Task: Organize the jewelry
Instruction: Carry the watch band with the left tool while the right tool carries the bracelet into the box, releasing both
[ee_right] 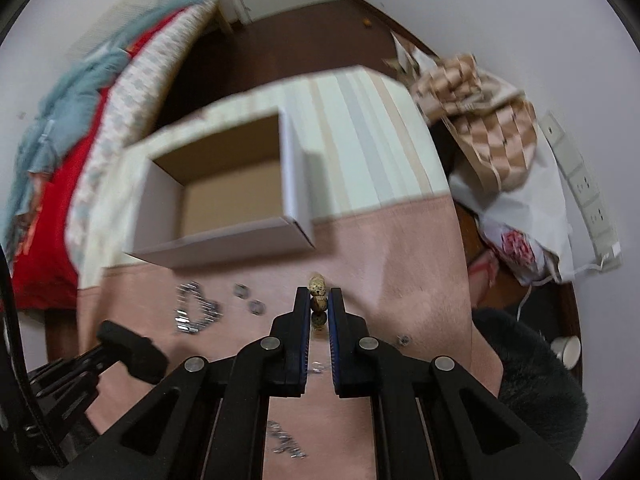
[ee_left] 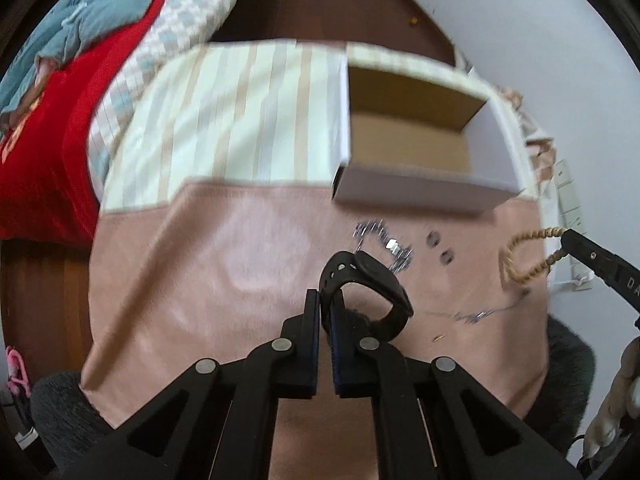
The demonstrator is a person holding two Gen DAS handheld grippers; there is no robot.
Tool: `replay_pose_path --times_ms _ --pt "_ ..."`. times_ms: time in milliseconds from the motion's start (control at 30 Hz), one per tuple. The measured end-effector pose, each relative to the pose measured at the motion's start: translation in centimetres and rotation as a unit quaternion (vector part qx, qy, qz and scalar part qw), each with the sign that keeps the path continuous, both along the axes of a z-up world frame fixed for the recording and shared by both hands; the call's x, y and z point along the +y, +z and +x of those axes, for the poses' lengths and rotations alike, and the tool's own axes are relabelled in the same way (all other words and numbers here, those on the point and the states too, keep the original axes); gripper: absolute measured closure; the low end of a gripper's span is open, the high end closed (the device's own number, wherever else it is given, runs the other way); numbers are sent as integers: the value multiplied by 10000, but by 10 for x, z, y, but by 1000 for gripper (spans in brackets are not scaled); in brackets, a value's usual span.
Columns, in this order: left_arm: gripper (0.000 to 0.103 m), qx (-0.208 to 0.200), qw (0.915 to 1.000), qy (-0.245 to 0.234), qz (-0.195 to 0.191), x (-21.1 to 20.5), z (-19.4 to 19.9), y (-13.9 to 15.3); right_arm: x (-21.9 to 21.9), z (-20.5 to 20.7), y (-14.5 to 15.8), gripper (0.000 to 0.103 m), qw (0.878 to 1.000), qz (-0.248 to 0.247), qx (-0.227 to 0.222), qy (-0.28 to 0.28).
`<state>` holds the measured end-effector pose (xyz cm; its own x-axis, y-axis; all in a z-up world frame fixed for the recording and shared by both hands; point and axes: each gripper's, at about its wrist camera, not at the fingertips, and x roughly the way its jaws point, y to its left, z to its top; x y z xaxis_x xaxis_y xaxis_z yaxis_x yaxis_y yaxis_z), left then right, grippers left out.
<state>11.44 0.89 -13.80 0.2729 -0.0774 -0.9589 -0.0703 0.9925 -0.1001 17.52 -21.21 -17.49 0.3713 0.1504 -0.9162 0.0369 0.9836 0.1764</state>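
We hold two pieces of jewelry at this moment. The black watch (ee_left: 366, 294) sits in the lower middle of the left wrist view, its strap pinched between the closed fingers of the left gripper (ee_left: 330, 300), and its loop stands above the pink cloth (ee_left: 180, 280). The beaded bracelet (ee_left: 528, 258) hangs at the right edge of the same view from the tip of the right gripper (ee_right: 319, 300), which is closed on its beads.

We judge that the step in hand is the carrying of both pieces toward the open cardboard box (ee_left: 416, 140), which lies in the upper right of the left view and looks empty. The next move calls for bringing each piece over the box opening before the fingers open, so that nothing falls on the cloth.

On the cloth near the box there are still a silver chain bracelet (ee_right: 192, 308) and two small dark studs (ee_right: 248, 298); both views are blurred, so we cannot say more about them.

The left view shows the whole loop of the bracelet; the right view shows only a few beads between the fingers. The right view alone shows a heap of patterned bags (ee_right: 480, 120) in its upper right.
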Motion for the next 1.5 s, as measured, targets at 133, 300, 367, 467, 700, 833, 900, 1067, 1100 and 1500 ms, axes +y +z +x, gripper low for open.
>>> replay_pose_path --times_ms 133,300,367,467,700,833,900,1067,1100,1500 --pt "101 -378 9993 -27 -59 7 32 18 6 8 41 94 9992 104 -342 167" --pt "101 -631 9979 -70 -113 23 82 22 20 34 87 94 9959 78 -754 484" --pt "101 -663 9977 -96 -134 24 97 24 27 49 95 94 9945 71 -840 614" --pt "101 -653 9976 -153 -167 22 122 23 40 75 91 94 9937 35 -787 797" --pt "101 -202 9987 -287 -375 13 171 -10 65 123 35 94 9938 -71 -149 1104" --pt "99 106 9979 -386 -507 7 189 -32 66 135 10 94 9931 -42 66 1171" --pt "94 282 9977 -354 -505 6 194 -40 66 141 2 94 9916 62 183 1282" --pt "92 379 9969 -253 -648 5 194 -36 63 149 -10 92 9880 97 481 1466" --pt "90 317 9973 -249 -620 5 192 -32 61 148 -10 91 9880 93 496 1461" --pt "4 -399 9981 -28 460 17 159 -3 40 116 8 17 9930 -559 147 1029"
